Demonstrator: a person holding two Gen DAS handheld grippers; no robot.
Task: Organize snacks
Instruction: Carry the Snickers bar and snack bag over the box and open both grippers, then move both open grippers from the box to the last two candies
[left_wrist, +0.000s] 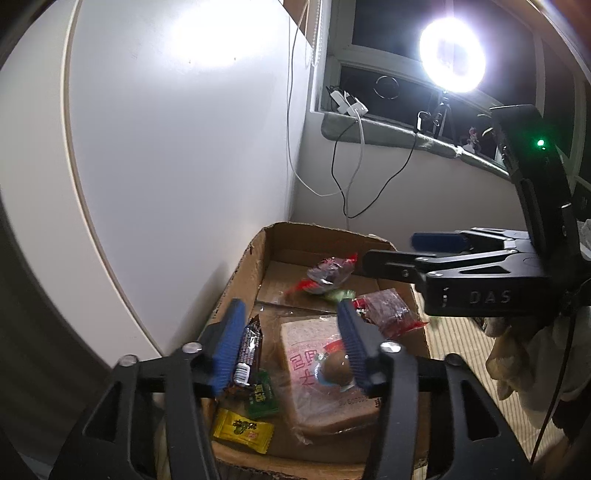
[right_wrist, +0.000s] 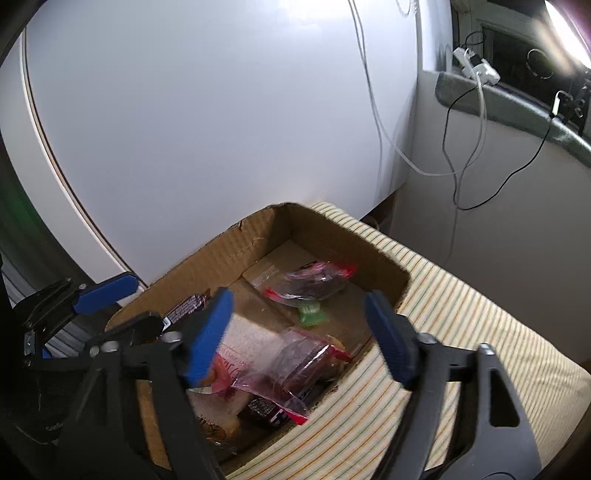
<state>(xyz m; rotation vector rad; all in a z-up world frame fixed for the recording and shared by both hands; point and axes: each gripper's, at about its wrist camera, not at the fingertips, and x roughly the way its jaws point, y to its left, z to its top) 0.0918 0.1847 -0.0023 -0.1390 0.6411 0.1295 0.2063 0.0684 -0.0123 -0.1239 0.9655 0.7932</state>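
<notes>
Step in hand, as judged: snacks are being gathered into an open cardboard box (left_wrist: 255, 258) that stands on a striped cloth (right_wrist: 461, 314), against a white panel (left_wrist: 166, 147) on its left. Both grippers hang over the box with nothing between their fingers — a piece has either just gone in or the next is about to be fetched; which of the two cannot be told.

Left to right in the left wrist view:
- Yellow sweet wrapper (left_wrist: 242, 430) at the near left corner, green figure printed on it, writing too small to read.
- Small green packet (left_wrist: 263, 397) just beyond it, with light characters, not legible.
- Dark bar wrapper (left_wrist: 249, 349) standing on end, barcode at its lower end, text unreadable.
- Left gripper (left_wrist: 291, 347), jaws apart, empty, straddling the near half of the box.
- Wrapped bread slice (left_wrist: 314, 369) lying flat, red printed characters on the film, only partly legible; a small round brown snack (left_wrist: 336, 371) rests on top of it.
- Red-ended clear packet (left_wrist: 330, 275) at the far end, a green sweet (left_wrist: 340, 294) just beside it.
- Second red-and-clear packet (left_wrist: 388, 312) against the right wall.
- Right gripper (left_wrist: 406, 254) enters from the right above the box, body marked "DAS"; in its own view its jaws stand wide apart with nothing held.

Next move, as judged: no loose snack is seen on the cloth outside the box, so either hand must turn away to find one — or tidy what lies inside. The crinkly films will likely slip, so a grip on a sealed end is advisable.
</notes>
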